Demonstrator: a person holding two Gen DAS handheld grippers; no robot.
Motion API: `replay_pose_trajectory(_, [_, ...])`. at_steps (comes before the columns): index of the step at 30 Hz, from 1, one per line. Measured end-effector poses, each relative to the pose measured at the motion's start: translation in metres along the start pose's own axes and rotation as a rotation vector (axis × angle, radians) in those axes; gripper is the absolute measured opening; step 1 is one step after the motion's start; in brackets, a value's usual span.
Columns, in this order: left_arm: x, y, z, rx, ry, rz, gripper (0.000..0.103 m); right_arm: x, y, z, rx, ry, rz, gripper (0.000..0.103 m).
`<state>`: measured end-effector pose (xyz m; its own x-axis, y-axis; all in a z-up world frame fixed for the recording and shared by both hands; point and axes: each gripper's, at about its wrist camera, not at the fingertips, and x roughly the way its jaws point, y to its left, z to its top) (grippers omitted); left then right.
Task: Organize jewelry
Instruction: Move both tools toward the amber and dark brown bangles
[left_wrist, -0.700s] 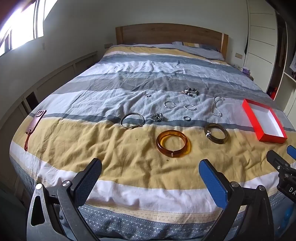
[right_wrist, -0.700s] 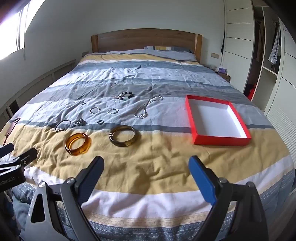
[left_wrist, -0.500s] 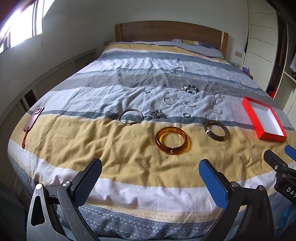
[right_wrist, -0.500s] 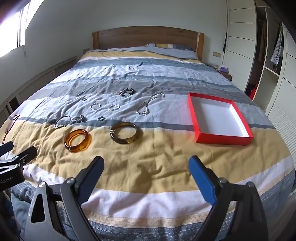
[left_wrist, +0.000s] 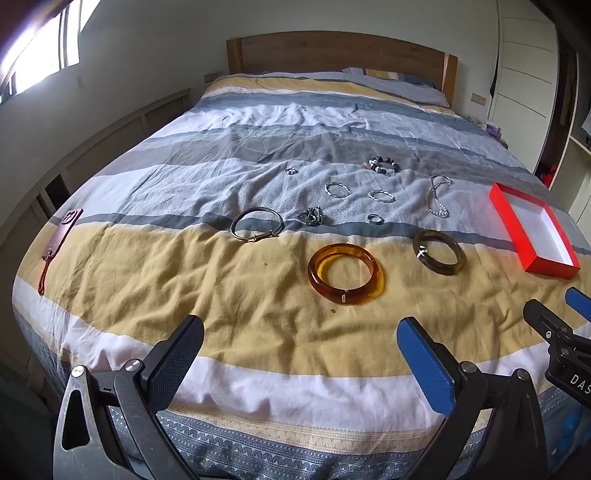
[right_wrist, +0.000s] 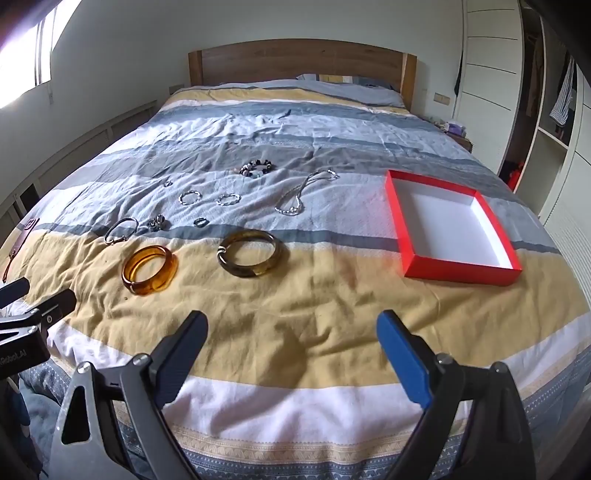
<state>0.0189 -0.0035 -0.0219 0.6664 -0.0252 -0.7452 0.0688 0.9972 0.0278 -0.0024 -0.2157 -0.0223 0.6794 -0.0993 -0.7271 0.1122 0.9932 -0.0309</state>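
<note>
A: Where is the jewelry?
B: Spread over the striped duvet of the bed. An amber bangle and a dark olive bangle lie side by side on the yellow stripe. Behind them, on the grey and pale blue bands, sit a thin metal bangle, a small dark cluster, a few small rings, two slim silver bracelets, a beaded bracelet and a silver chain necklace.

A: And the box?
B: An open red box with a white inside rests on the bed to the right, well apart from the pieces, holding nothing.

A: The tools?
B: The left tool and the right tool both hover over the foot of the bed, released, jaws spread wide with nothing between them.

A: The room?
B: A wooden headboard stands against a white wall, a bright window on the left, white wardrobe doors and open shelves on the right. A pink phone lies at the duvet's left edge.
</note>
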Motion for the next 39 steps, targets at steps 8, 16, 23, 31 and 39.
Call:
replay_pose_trajectory(8, [0.009, -0.001, 0.0, 0.002, 0.016, -0.015, 0.102, 0.004, -0.001, 0.001, 0.002, -0.017, 0.02, 0.093])
replay_pose_trajectory(16, [0.016, 0.001, 0.001, 0.023, 0.029, -0.016, 0.102, 0.015, -0.003, -0.001, 0.004, -0.007, 0.032, 0.093])
replay_pose_trajectory(23, [0.02, 0.002, 0.0, 0.039, 0.022, -0.007, 0.102, 0.023, -0.002, -0.004, -0.001, 0.007, 0.042, 0.093])
replay_pose_trajectory(31, [0.031, 0.004, 0.005, 0.041, 0.036, 0.025, 0.102, 0.033, -0.009, 0.0, 0.016, 0.03, 0.037, 0.093])
replay_pose_trajectory(39, [0.038, -0.002, 0.013, 0.061, 0.03, 0.051, 0.102, 0.045, -0.012, 0.004, 0.03, 0.068, 0.05, 0.093])
